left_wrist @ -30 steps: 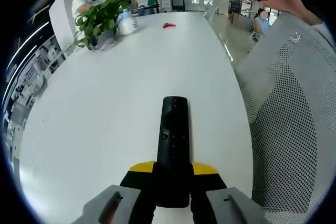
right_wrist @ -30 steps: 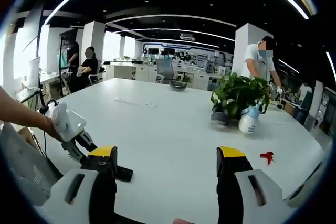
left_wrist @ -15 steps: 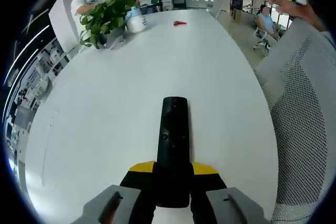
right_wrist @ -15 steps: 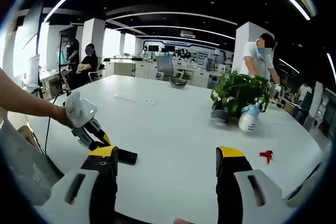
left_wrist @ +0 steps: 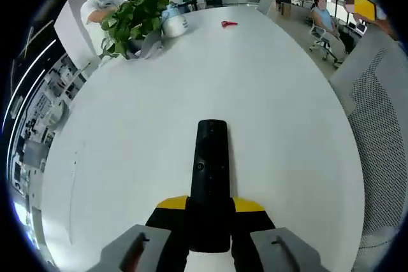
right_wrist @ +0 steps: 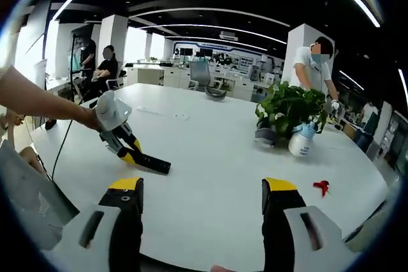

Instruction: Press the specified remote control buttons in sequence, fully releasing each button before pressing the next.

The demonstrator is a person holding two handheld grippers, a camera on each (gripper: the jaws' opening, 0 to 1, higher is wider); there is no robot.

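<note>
**A:** What is showing in the two views?

**B:** In the left gripper view, the left tool (left_wrist: 210,221) is clamping a black remote (left_wrist: 210,183) by its near end. The remote is pointing away over a white worktop (left_wrist: 127,132), buttons facing up. A potted plant (left_wrist: 134,17), a white spray bottle (left_wrist: 172,23) and a small red item (left_wrist: 228,24) are sitting at the far end.

**A:** And the other tool?

**B:** In the right gripper view, the right tool (right_wrist: 201,199) is hanging with its jaws apart, gripping nothing. To its left, the left tool (right_wrist: 127,151) is holding the remote (right_wrist: 150,164) just above the worktop (right_wrist: 210,157); whether the remote is touching it, I cannot tell. The plant (right_wrist: 287,109), the bottle (right_wrist: 301,141) and the red item (right_wrist: 321,185) are lying to the right.

**A:** Which step is in hand?

**B:** Probably bringing the right tool to the remote for a press; the two are well apart.

**A:** How to do it well?

**B:** I would keep the left clamp firm and the remote level. Closing the right jaws first would give one blunt tip. Then come straight down on the chosen button, so that no neighbouring button gets pressed. Lift fully clear before the next press. Keep the remote within both views.
</note>
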